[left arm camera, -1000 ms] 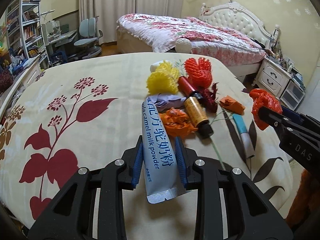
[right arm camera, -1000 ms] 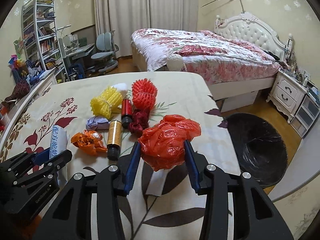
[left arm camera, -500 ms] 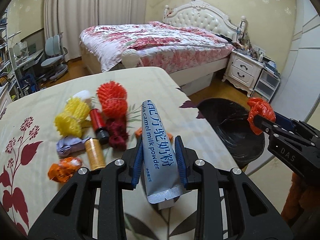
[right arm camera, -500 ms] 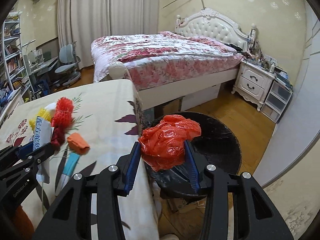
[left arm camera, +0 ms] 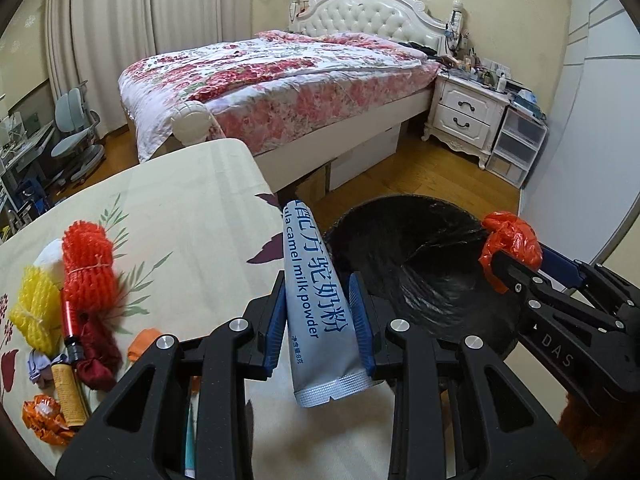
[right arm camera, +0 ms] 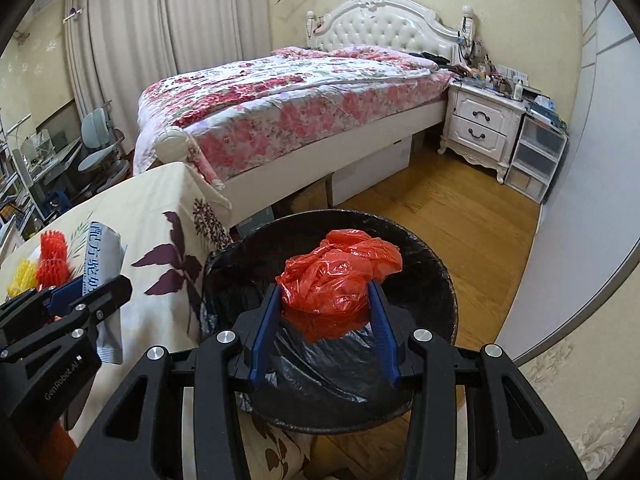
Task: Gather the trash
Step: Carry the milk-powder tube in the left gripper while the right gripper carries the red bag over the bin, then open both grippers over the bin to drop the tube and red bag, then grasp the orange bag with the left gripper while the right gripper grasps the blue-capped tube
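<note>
The crumpled red plastic bag [right arm camera: 338,280] hangs directly above the mouth of the black-lined trash bin [right arm camera: 436,280], pinched between the blue pads of the right gripper [right arm camera: 325,322], whose jaws stand partly open around its bulk. To drop it cleanly, release it over the bin's middle, clear of the rim. The left gripper [left arm camera: 318,330] clamps nearly shut on a milk powder sachet [left arm camera: 316,312], just beside the bin at the table [left arm camera: 192,208] edge; bring it over the opening before letting go.
</note>
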`<state>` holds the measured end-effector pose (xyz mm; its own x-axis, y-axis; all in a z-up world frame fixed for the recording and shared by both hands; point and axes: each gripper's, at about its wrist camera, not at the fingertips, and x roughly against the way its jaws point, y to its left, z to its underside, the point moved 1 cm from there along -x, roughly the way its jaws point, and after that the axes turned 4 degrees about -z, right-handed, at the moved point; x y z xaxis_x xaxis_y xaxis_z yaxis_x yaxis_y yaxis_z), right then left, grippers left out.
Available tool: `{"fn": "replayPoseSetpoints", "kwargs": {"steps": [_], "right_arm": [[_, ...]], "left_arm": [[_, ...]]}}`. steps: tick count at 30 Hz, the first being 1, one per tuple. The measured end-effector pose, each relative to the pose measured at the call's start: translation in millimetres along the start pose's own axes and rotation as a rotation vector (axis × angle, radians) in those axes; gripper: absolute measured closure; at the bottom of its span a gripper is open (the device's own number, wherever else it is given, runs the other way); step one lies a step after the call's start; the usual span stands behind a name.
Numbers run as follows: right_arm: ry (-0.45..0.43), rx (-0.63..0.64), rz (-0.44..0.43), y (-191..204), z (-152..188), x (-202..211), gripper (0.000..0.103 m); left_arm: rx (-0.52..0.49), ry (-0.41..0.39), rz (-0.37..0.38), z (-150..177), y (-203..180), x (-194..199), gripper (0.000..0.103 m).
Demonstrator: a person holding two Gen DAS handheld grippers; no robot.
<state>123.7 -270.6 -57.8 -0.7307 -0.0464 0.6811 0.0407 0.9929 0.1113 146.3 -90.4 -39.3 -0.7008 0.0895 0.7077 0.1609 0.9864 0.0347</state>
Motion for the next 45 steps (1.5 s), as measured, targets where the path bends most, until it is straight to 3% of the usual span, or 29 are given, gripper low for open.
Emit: {"fn": "replayPoseSetpoints", "kwargs": {"steps": [14,17,18,19,25,45], "right_arm": [[0.033,-0.063,0.029,-28.9,-3.2,-28.5,0.057],[0.033,-0.074,0.033,-32.7,-2.5,-29.1,0.045],[0.029,-0.074,0.039,-33.0,-1.9,-28.0,0.04],[0.024,-0.072,0.044,-33.5,-1.9,-27.0,0.039],[0.005,-0.071,0.081,-34.7,-3.9,-18.6,0.035],[-0.022,-0.049,0.064,6.3,20.5,42.3,0.029]], "left_arm": [[-0.09,0.042,-0.039,-3.5,-31.9,-36.1,0.071],[-0.089,0.048,-0.039,-4.1,-32.8,-37.4,0.059],[-0.089,0.048,-0.041,-4.5,-32.8,-37.5,0.051],[-0.085,0.047,-0.042,-5.2,-32.3,-37.5,0.041],[-0.037,0.039,-0.048,-9.2,-22.8,-30.8,0.025],[0.036,-0.002,-0.093,24.6,41.7,43.4,0.021]]}}
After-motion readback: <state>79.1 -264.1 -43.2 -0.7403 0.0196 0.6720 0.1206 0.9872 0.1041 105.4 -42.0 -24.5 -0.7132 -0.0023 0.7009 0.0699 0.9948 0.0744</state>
